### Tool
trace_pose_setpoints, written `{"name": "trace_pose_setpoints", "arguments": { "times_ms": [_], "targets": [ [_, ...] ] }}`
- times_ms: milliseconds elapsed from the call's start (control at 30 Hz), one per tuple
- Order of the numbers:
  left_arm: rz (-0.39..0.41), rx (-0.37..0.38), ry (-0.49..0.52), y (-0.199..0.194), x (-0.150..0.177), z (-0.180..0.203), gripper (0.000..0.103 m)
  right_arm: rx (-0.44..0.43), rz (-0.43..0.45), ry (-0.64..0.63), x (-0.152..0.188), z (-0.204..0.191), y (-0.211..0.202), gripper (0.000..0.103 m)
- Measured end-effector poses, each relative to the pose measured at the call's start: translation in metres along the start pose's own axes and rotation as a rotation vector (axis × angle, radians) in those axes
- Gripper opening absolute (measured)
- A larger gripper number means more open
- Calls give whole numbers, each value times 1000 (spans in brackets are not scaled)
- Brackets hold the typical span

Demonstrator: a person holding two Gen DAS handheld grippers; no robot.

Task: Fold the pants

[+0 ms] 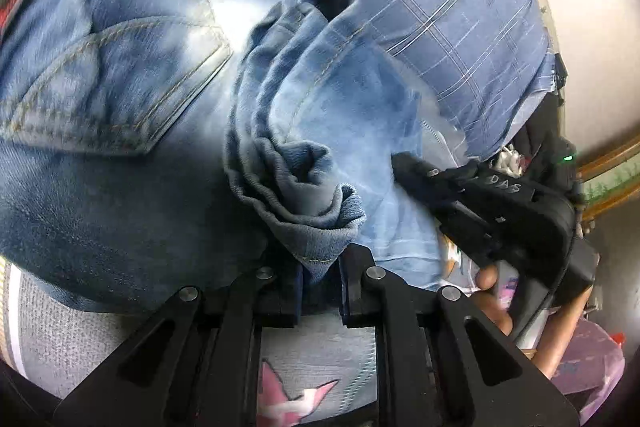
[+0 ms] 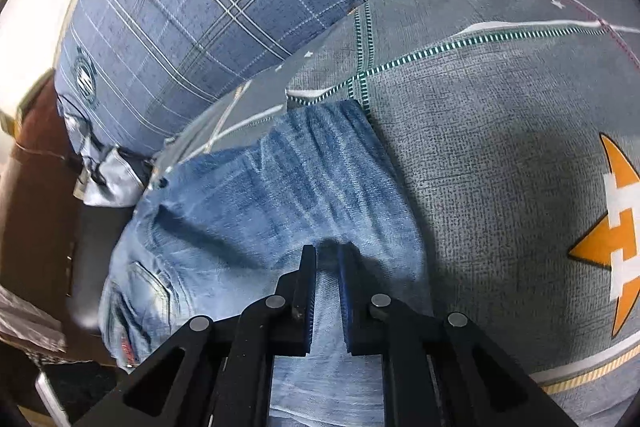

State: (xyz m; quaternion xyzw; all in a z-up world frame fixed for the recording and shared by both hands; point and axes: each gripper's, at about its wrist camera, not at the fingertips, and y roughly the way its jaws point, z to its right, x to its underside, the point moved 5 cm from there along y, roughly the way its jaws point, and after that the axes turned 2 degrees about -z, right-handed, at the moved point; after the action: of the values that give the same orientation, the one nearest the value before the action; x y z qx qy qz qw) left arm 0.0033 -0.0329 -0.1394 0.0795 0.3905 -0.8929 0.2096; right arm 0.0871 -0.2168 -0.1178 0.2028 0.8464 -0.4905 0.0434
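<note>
Pants: my jeans (image 1: 120, 75) lie on the bed (image 2: 500, 187), over its grey printed cover, with the blue plaid pillow (image 2: 192, 11) at the far side.
Left tool: my left tool (image 1: 319, 279) is pinching a bunched hem of denim (image 1: 304, 227); the crumpled leg runs straight away from the tips, with the back pocket (image 1: 116, 87) to its left.
Right tool: my right tool (image 2: 326, 291) sits nearly pressed together with a ridge of denim between the tips; I judge it gripped, though the contact is shadowed.
Long axis: from the right wrist, the leg stretches from near to far, ending at a hem (image 2: 328, 111) close to the pillow.
Nearer hand: the left one holds the loose end, so I judge it leads the fold.
Key relation: the right tool lies just right of the left one's bundle, both on the same garment.
</note>
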Motion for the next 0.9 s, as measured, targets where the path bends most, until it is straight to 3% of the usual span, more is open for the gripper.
{"name": "trace_pose_setpoints", "arguments": {
  "times_ms": [67, 100, 233, 267, 300, 367, 433, 533, 700, 833, 900],
  "targets": [
    [-12, -24, 43, -10, 2, 6, 24, 3, 4, -8, 1, -7, -1, 10],
    [-31, -28, 73, -14, 4, 11, 33, -9, 13, -13, 0, -9, -3, 10],
    [-57, 36, 113, -47, 12, 14, 45, -210, 65, -122, 5, -44, -21, 14],
    [-56, 65, 108, -58, 14, 12, 49, -267, 84, -165, 9, -59, -29, 17],
    [-44, 98, 93, -69, 15, 9, 54, -298, 92, -188, 11, -67, -33, 28],
    [32, 148, 42, -95, 9, -2, 55, -336, 104, -232, 18, -84, -38, 50],
    [121, 174, -3, -122, 1, -16, 65, -351, 117, -275, 26, -99, -40, 52],
    [216, 179, -85, -148, -16, -39, 66, -404, 82, -329, 39, -119, -39, 51],
    [268, 99, -374, -158, -44, -102, 66, -432, 25, -404, 62, -150, -30, 51],
    [304, 153, -466, -169, -37, -132, 66, -442, -32, -428, 89, -189, 4, 51],
    [350, 94, -488, -178, -33, -144, 66, -421, -72, -440, 102, -197, 24, 51]
  ]
}}
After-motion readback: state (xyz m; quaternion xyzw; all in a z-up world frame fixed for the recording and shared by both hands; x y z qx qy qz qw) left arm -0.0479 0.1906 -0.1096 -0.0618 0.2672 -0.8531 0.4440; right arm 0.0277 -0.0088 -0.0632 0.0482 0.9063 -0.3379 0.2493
